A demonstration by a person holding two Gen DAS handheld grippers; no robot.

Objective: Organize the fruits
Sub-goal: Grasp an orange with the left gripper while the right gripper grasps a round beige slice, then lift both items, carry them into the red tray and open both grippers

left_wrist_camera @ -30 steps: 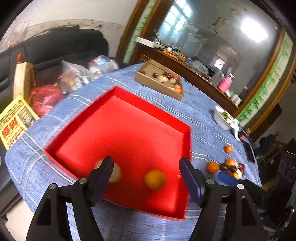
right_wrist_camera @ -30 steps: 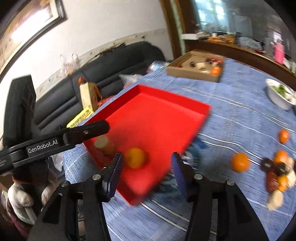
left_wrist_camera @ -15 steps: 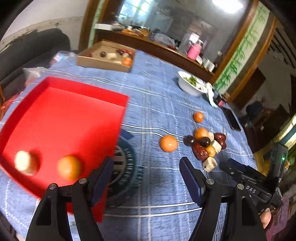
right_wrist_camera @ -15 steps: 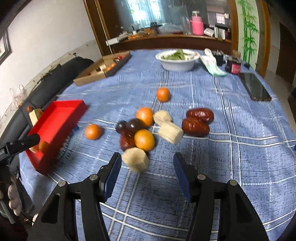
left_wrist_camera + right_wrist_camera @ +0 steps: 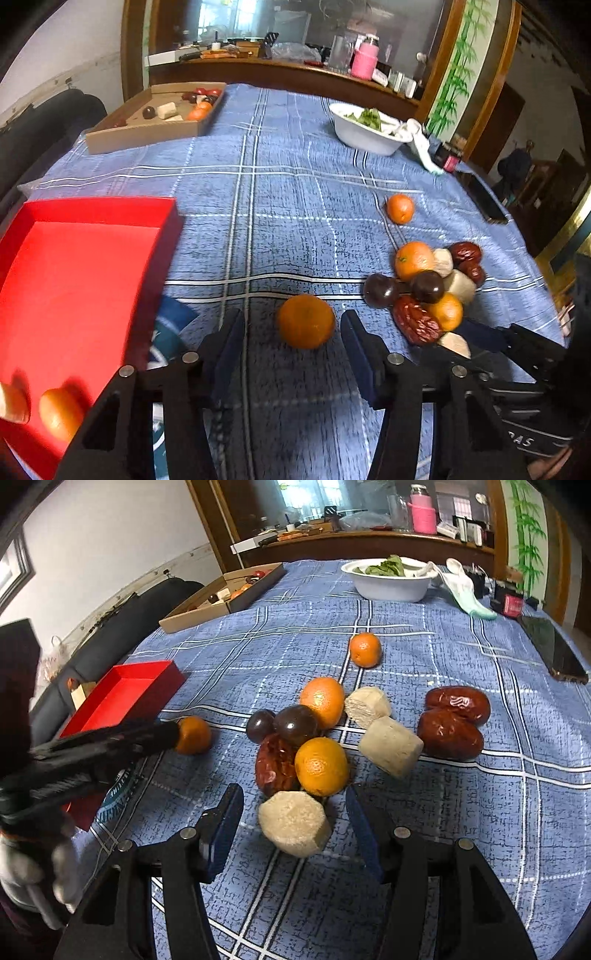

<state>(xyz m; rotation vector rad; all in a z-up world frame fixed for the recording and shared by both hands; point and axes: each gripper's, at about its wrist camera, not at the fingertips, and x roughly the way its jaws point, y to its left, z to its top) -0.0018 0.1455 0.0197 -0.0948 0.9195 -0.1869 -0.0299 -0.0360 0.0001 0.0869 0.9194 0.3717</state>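
Note:
A red tray (image 5: 74, 280) lies at the left of the blue checked tablecloth; an orange (image 5: 59, 413) and a pale piece (image 5: 13, 402) sit in its near corner. My left gripper (image 5: 291, 332) is open, its fingers either side of a lone orange (image 5: 306, 320) on the cloth. A pile of oranges, dark plums, red dates and beige chunks (image 5: 428, 291) lies to the right. My right gripper (image 5: 293, 816) is open around a beige chunk (image 5: 293, 821) at the pile's near edge. The left gripper's finger (image 5: 110, 738) shows in the right wrist view, beside the lone orange (image 5: 194, 734).
A cardboard box (image 5: 155, 114) with more fruit sits at the far left. A white bowl (image 5: 365, 129) of greens, a cloth (image 5: 467, 587) and a phone (image 5: 554, 650) lie at the far right. Another single orange (image 5: 399, 208) lies beyond the pile.
Both grippers swung right, away from the red tray. The left now straddles the lone orange; the right has closed in on the beige chunk in the pile.

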